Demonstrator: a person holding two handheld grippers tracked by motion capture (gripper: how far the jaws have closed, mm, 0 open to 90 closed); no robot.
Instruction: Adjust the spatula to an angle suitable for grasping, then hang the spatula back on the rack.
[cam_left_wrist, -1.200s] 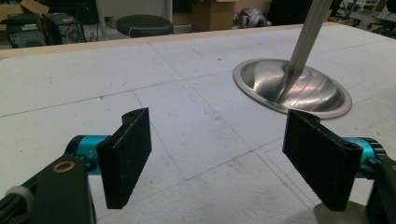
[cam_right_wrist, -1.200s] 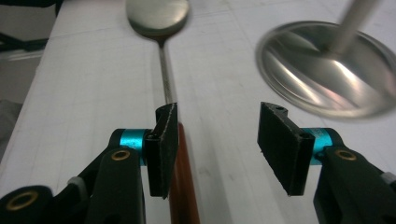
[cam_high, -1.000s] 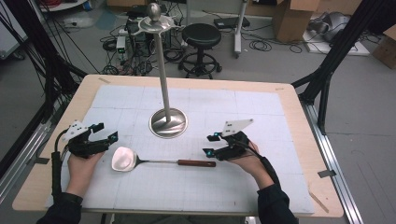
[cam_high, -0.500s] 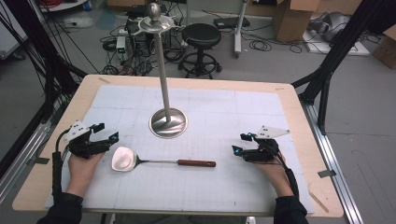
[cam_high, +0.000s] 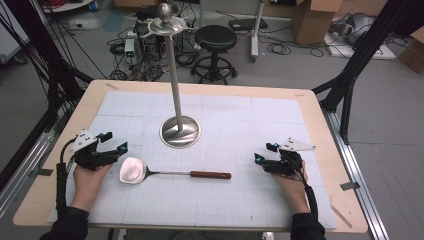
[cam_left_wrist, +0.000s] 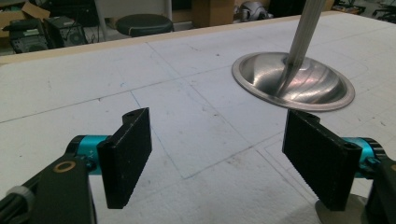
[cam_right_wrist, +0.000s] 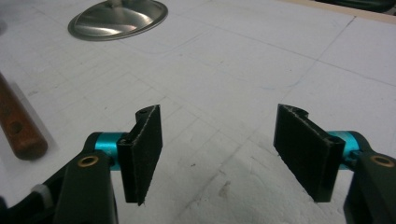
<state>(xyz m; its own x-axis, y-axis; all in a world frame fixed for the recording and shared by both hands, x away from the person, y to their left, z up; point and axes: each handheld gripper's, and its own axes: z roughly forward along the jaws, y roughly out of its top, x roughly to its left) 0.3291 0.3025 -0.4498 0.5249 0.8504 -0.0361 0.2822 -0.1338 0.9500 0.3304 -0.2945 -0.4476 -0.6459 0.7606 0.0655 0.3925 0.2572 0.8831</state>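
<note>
the skimmer spoon (cam_high: 170, 173) lay flat on the white mat (cam_high: 235, 200), in front of the metal stand (cam_high: 179, 131), bowl toward the left gripper (cam_high: 116, 148), wooden handle toward the right gripper (cam_high: 263, 153). both grippers were released with nothing between them; the right one's jaws had just been opening, apart from the handle.

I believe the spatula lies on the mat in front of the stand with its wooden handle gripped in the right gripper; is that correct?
Not quite: the right gripper is open and apart from the spatula, gripping nothing, as the high view shows. The spatula does lie on the mat in front of the stand.
</note>
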